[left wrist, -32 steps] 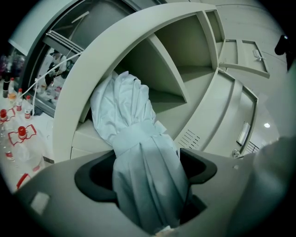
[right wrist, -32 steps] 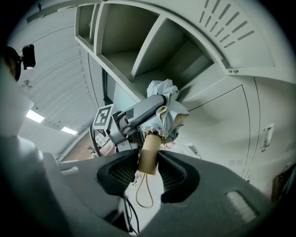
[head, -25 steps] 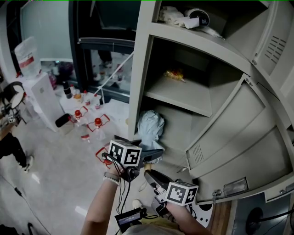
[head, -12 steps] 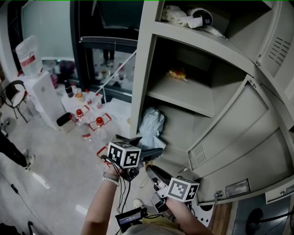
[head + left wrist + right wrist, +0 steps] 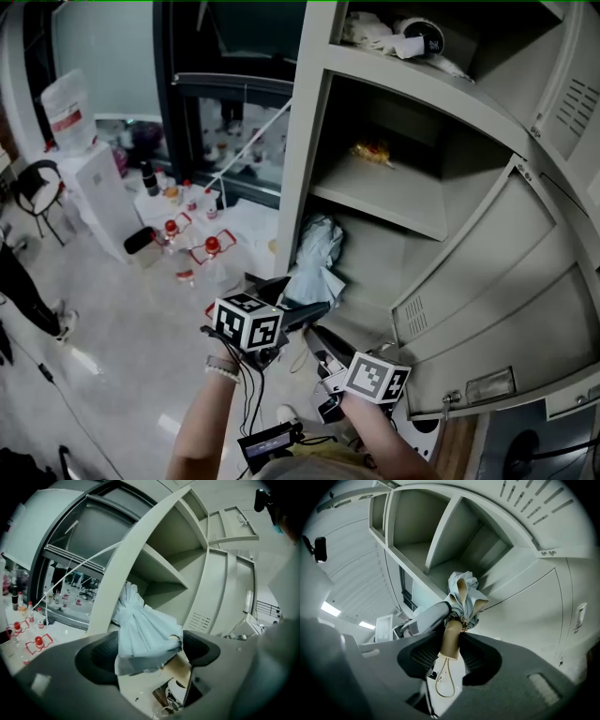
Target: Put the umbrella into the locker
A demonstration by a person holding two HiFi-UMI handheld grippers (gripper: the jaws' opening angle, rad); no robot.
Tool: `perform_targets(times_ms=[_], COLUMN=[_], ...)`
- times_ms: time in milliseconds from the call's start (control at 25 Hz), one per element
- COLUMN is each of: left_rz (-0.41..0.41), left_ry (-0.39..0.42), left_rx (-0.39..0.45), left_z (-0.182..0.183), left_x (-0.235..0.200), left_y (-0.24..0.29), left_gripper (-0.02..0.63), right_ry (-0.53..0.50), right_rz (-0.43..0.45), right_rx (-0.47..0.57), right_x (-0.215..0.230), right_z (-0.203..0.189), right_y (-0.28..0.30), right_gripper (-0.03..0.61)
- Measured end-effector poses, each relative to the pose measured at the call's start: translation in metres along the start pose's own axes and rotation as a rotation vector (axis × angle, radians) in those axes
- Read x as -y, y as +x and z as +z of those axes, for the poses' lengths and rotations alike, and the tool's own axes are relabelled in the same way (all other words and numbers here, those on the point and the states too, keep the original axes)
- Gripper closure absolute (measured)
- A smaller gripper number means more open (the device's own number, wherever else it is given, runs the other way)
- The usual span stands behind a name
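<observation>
A folded pale blue umbrella (image 5: 315, 251) points up at the left edge of the grey locker's (image 5: 375, 208) open lower compartment, just below the shelf. My left gripper (image 5: 298, 313) is shut on its bunched fabric (image 5: 146, 634), which fills the gap between the jaws of the left gripper (image 5: 149, 654). Lower and to the right, my right gripper (image 5: 323, 343) is shut on the umbrella's beige handle (image 5: 451, 639). A cord loop (image 5: 445, 682) hangs from the handle below the right gripper (image 5: 450, 654). Whether the umbrella's tip is inside the compartment cannot be told.
The locker door (image 5: 487, 281) stands open to the right. A yellow item (image 5: 372, 150) lies on the shelf above, and white things (image 5: 394, 37) sit in the top compartment. Red-capped bottles (image 5: 211, 246) and a white appliance (image 5: 98, 192) stand on the floor at left.
Both grippers have kept their hold and carried the umbrella slightly upward toward the locker opening. The head view has shifted, so the locker sits further right in the picture.
</observation>
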State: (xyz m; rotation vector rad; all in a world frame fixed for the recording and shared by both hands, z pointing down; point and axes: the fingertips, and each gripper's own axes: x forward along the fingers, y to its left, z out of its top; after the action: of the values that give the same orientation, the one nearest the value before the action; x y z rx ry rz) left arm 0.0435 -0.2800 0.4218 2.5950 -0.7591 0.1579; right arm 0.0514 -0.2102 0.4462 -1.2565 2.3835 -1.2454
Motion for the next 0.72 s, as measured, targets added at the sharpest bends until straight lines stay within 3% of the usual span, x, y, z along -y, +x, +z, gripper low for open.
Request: perform_targets(times_ms=[160, 440, 600, 720], left_rz=[0.039, 0.116, 0.175, 0.187], left_ry=[0.017, 0.091, 0.096, 0.097], left_rx=[0.038, 0.128, 0.196, 0.219], left_z=[0.006, 0.015, 0.022, 0.024], left_x=[-0.003, -0.007, -0.010, -0.008], left_y=[-0.015, -0.041, -0.056, -0.062], left_gripper=[0.206, 0.363, 0.455, 0.485], right_ry=[-0.023, -0.079, -0.158, -0.245], right_rz=[-0.001, -0.007, -0.028, -0.042], right_rx=[0.005, 0.030, 0.047, 0.058], right_x=[-0.001, -0.003, -0.003, -0.005], right_z=[0.004, 0.017, 0.029, 0.038], right_y=[0.005, 0.013, 0.019, 0.024], right_gripper=[0.445, 0.439, 0.439, 0.437])
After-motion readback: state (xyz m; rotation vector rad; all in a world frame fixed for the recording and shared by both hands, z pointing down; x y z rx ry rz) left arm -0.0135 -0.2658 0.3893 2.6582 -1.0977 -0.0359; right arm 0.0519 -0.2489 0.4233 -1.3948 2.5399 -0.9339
